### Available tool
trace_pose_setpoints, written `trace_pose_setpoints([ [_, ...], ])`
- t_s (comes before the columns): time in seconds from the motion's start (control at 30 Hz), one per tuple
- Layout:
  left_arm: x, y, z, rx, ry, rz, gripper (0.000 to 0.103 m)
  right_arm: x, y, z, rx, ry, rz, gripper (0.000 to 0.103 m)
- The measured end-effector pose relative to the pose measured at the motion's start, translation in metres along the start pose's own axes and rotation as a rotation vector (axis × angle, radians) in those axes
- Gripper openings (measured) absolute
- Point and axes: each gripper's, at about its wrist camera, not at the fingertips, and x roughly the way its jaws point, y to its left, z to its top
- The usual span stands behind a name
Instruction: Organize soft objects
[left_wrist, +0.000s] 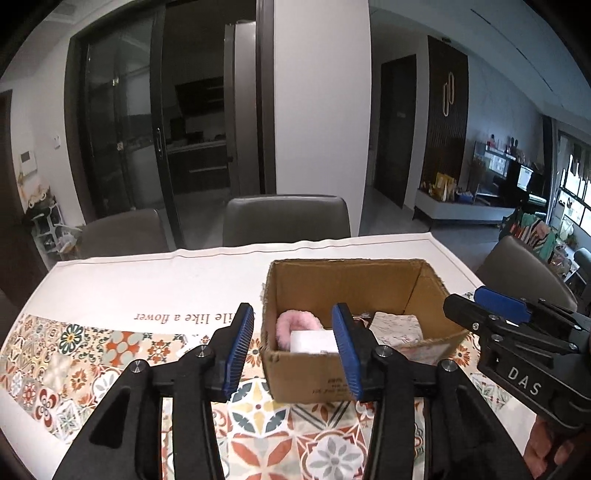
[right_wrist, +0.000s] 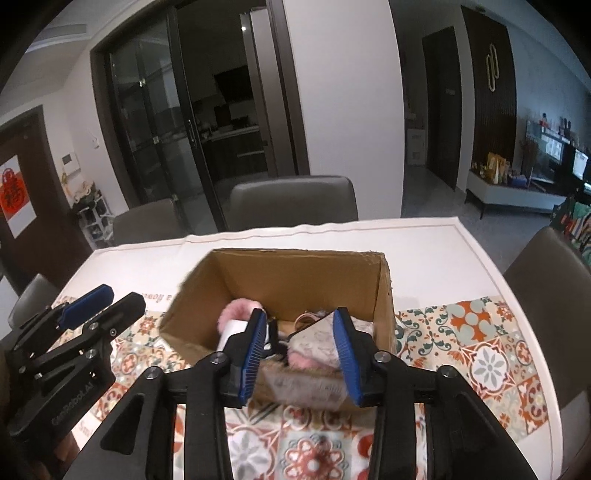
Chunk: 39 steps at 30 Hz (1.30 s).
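Note:
An open cardboard box (left_wrist: 291, 380) stands on the patterned tablecloth and holds soft things: a pink fluffy item (left_wrist: 291, 325), a white block (left_wrist: 314, 341) and a pale printed cloth (left_wrist: 397, 326). My left gripper (left_wrist: 297, 354) is open and empty, in front of the box's near left wall. My right gripper (right_wrist: 301, 354) is open and empty, its fingertips over the box's (right_wrist: 295, 277) near wall, above the printed cloth (right_wrist: 317, 339). The pink item (right_wrist: 238, 312) lies at the box's left. Each gripper shows in the other's view: right (left_wrist: 491, 314), left (right_wrist: 99, 306).
The table (left_wrist: 147, 280) carries a white cloth with printed lettering and a tile-pattern strip (right_wrist: 480, 354). Grey chairs (left_wrist: 286, 219) stand along the far edge, and another chair (right_wrist: 546, 273) at the right end. Glass doors and a living room lie beyond.

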Motion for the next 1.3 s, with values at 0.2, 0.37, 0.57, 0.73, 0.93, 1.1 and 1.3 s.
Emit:
trace_pose_setpoints([
  [0.2, -0.035, 0.007, -0.011, 0.022, -0.012, -0.029, 0.051, -0.045, 0.018, -0.014, 0.01, -0.044, -0.023, 0.042],
  [0.37, -0.061, 0.011, -0.023, 0.042, -0.035, -0.039, 0.055, -0.073, 0.027, -0.03, 0.026, -0.063, -0.05, 0.048],
  [0.57, -0.089, 0.012, -0.037, 0.053, -0.058, -0.02, 0.062, -0.099, 0.033, -0.047, 0.025, -0.071, -0.069, 0.048],
  [0.73, -0.114, 0.004, -0.048, 0.036, -0.076, -0.001, 0.067, -0.122, 0.034, -0.06, 0.02, -0.077, -0.067, 0.049],
  [0.93, -0.145, -0.013, -0.066, 0.011, -0.082, 0.014, 0.068, -0.155, 0.025, -0.074, 0.01, -0.104, -0.066, 0.052],
  [1.1, -0.179, -0.028, -0.083, 0.004, -0.101, 0.022, 0.069, -0.187, 0.018, -0.091, 0.002, -0.121, -0.066, 0.052],
  [1.3, -0.215, -0.042, -0.099, 0.001, -0.116, 0.03, 0.073, -0.223, 0.011, -0.111, 0.002, -0.13, -0.058, 0.052],
])
